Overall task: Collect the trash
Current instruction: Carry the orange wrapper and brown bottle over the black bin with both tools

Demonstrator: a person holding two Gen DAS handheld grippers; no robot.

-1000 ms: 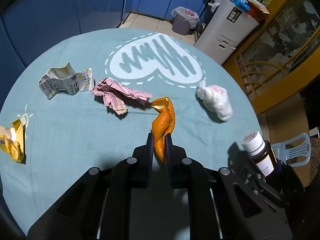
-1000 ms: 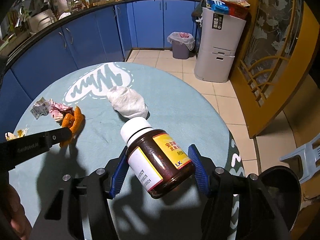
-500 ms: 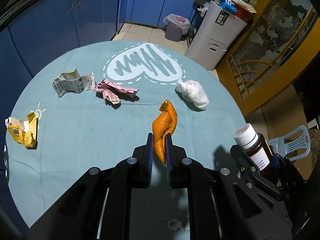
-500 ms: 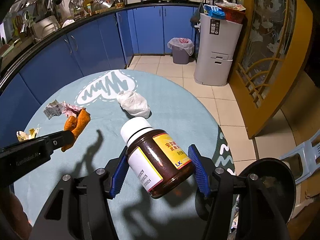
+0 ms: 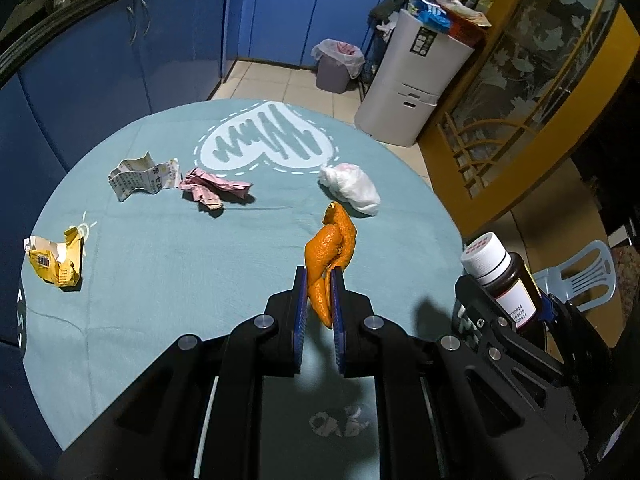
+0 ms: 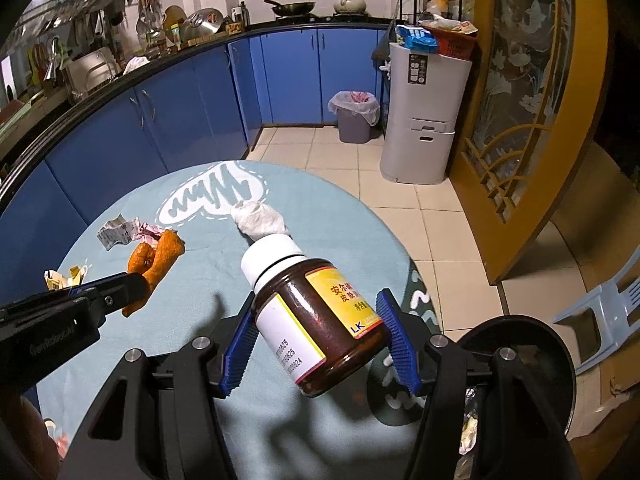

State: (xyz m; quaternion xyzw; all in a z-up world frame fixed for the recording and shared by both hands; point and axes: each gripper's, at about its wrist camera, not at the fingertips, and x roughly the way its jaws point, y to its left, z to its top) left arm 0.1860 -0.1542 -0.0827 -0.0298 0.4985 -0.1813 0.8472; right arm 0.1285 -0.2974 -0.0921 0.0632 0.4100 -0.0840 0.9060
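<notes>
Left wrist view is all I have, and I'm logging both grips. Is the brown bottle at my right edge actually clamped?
Observer: Yes. The right gripper has its blue pads pressed on both sides of the brown bottle.
Operator: Any label besides the white one?
Observer: A yellow label with red characters and "LK".
Operator: Anything nearby to drop it in?
Observer: Possibly: a black round container shows at the lower right, beside that gripper.

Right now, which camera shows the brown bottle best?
The right wrist view: the bottle fills the middle, tilted, its white cap and labels clear, between the right gripper's blue pads. The left wrist view shows it only small at the right edge, partly hidden.
</notes>
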